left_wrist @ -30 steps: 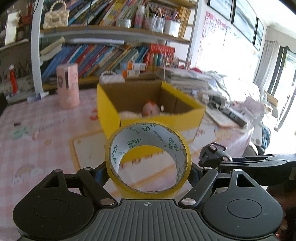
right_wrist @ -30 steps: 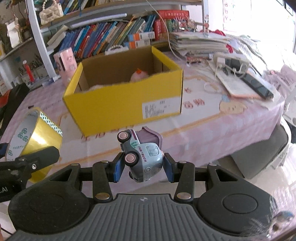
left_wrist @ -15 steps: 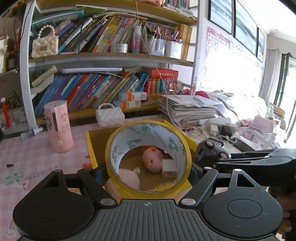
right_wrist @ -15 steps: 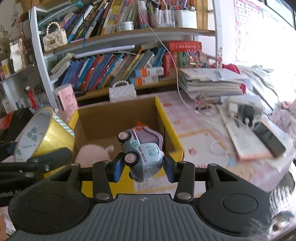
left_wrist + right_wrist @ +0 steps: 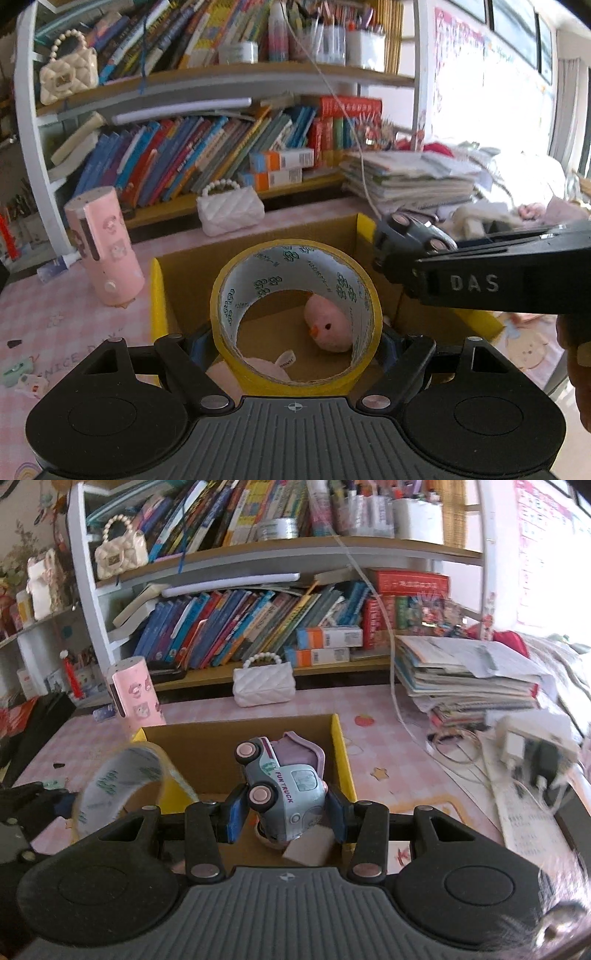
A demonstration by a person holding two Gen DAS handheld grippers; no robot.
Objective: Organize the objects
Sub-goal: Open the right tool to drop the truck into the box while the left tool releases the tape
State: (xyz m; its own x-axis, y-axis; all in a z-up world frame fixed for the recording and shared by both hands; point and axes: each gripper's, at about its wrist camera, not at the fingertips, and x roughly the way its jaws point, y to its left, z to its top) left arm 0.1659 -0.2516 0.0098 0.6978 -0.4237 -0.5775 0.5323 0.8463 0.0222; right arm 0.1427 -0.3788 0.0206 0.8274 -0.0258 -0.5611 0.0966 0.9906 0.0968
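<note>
Two items in transit, both over the yellow box (image 5: 343, 753): left gripper (image 5: 295, 343) clamps the tape roll (image 5: 295, 314), right gripper (image 5: 282, 808) pinches the toy truck (image 5: 284, 779). Pink plush chick (image 5: 327, 325) sits inside already. Neither load released; table clutter is left.

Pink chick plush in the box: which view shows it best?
Left wrist view: the pink chick plush, eye and beak, shows through the tape roll. In the right wrist view the toy truck hides that spot.
</note>
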